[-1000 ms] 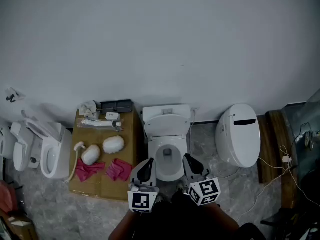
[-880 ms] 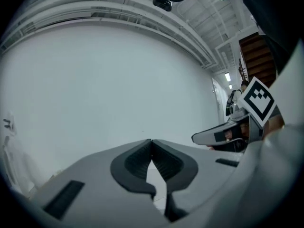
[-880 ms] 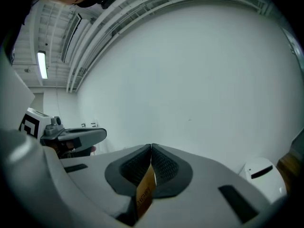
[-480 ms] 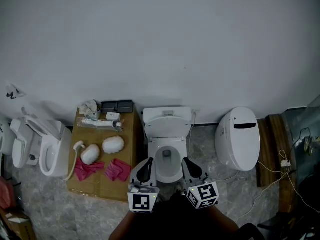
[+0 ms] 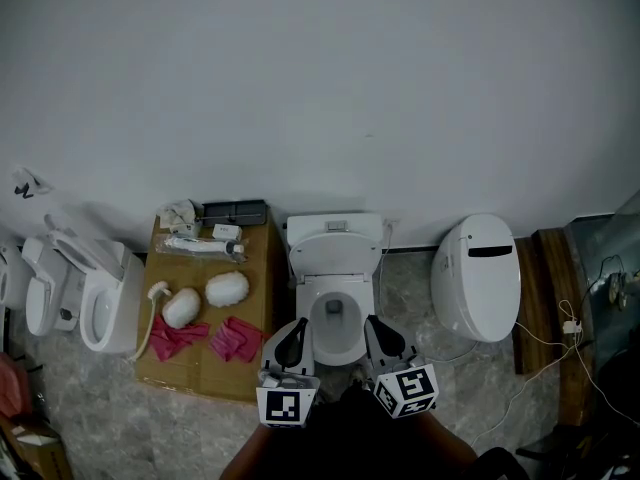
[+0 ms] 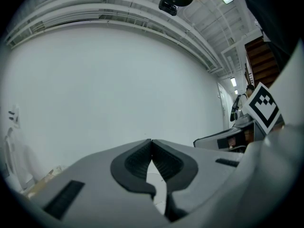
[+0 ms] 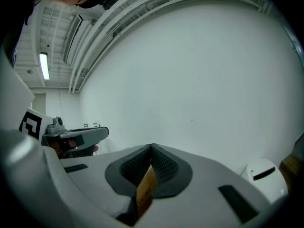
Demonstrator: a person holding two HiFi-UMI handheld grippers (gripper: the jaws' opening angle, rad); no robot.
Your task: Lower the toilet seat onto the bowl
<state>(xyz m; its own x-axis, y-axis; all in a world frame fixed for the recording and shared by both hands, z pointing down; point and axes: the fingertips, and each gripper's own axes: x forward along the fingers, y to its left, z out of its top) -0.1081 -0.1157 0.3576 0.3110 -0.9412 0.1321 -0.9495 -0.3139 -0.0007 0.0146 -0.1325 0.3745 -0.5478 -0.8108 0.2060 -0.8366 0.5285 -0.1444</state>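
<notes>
The white toilet (image 5: pixel 335 268) stands against the wall in the middle of the head view. Its seat and lid (image 5: pixel 336 251) are raised against the tank, and the bowl (image 5: pixel 335 350) is open below them. My left gripper (image 5: pixel 299 322) is shut at the bowl's front left rim. My right gripper (image 5: pixel 371 317) is shut at the front right rim. The left gripper view shows the pads of the left gripper (image 6: pixel 151 140) meeting at the tips with nothing held. In the right gripper view the right gripper (image 7: pixel 151 146) is shut too, with a small yellow-brown strip (image 7: pixel 145 192) in the gap below the tips.
A cardboard sheet (image 5: pixel 205 373) lies left of the toilet with pink gloves (image 5: pixel 237 339), two white round lumps (image 5: pixel 227 288) and small packages. A closed white toilet (image 5: pixel 477 273) stands on the right, more toilets (image 5: pixel 105 303) on the left. Cables (image 5: pixel 570 320) trail at the far right.
The head view has shifted slightly. Both grippers stay beside the bowl's front rim, and the seat stays raised.
</notes>
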